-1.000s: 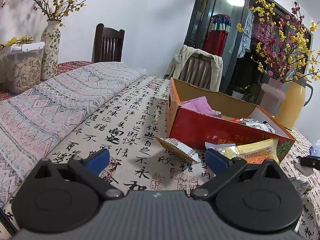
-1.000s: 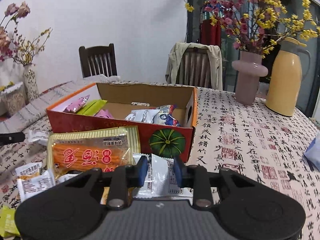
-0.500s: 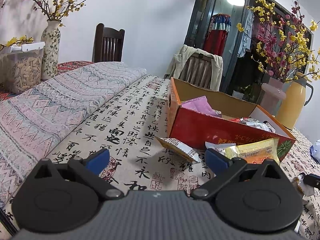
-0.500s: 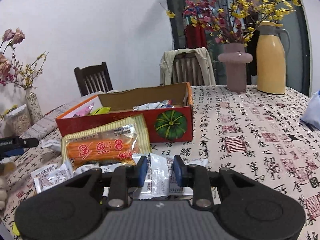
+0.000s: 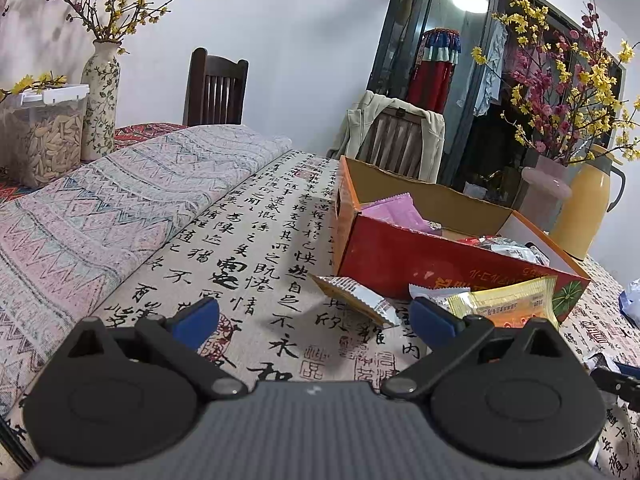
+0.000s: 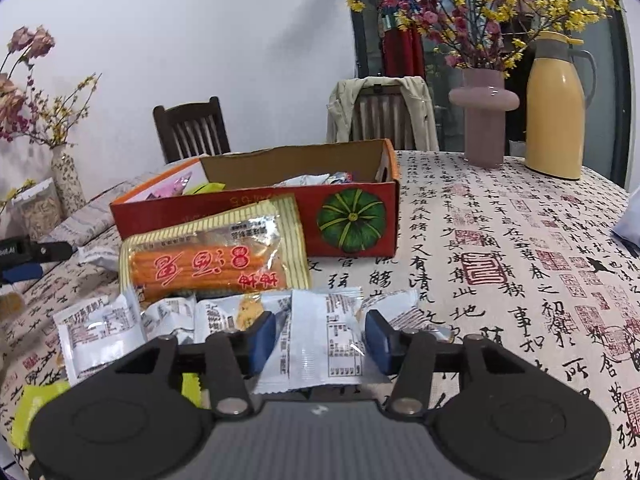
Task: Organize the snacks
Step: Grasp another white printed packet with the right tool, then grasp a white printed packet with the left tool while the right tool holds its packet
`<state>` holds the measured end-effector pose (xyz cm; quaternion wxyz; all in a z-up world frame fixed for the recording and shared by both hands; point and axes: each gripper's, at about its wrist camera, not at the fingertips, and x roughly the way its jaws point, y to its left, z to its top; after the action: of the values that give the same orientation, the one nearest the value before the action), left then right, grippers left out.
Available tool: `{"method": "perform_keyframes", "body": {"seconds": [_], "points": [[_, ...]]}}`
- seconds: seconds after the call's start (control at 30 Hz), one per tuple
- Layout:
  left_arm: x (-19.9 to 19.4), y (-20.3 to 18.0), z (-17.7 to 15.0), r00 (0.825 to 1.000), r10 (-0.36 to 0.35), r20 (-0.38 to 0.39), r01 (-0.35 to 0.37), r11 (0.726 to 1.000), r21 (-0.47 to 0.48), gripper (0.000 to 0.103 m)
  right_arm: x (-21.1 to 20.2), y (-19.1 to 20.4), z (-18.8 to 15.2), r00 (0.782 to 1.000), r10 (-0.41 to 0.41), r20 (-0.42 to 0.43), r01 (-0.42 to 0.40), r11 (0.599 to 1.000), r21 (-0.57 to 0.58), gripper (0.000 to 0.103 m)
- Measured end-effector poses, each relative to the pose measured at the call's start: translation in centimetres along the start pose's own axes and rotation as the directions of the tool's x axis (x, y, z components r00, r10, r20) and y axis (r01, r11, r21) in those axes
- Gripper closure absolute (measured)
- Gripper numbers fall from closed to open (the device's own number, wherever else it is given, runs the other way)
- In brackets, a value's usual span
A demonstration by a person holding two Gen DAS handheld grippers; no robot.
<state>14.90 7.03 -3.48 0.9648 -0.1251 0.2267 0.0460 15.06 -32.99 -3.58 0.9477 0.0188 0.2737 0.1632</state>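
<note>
I count one red cardboard box (image 6: 352, 222), one big orange snack bag (image 6: 212, 258), two chairs (image 6: 191, 128), three vases (image 6: 483, 120), one yellow thermos (image 6: 556, 108).

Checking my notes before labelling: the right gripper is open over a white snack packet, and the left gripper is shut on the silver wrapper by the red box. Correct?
Not quite. In the left wrist view the left gripper is open and holds nothing; the silver wrapper lies on the tablecloth beside the red box. The right gripper is open over the white snack packet.
</note>
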Motion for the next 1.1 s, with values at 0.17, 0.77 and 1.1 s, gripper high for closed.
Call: {"method": "perform_keyframes", "body": {"seconds": [0.17,0.77,1.1], "points": [[0.0,0.0,0.0,1.000,-0.001,0.000,0.001,1.000,0.000,0.000,-0.4,0.2,0.0,1.000,0.008,0.021,-0.008,1.000,-0.007,0.064],[0.0,-0.1,0.0,1.000,-0.003,0.005,0.003,1.000,-0.004,0.000,-0.4,-1.0,0.3,0.993,0.024,0.118,-0.039,0.991,0.127,0.064],[-0.2,-2.6,0.6,0.998,0.057,-0.030,-0.051,0.986,0.158,0.000,-0.5,-1.9,0.0,0.992,0.030,0.126,-0.053,0.982,0.182,0.064]]}}
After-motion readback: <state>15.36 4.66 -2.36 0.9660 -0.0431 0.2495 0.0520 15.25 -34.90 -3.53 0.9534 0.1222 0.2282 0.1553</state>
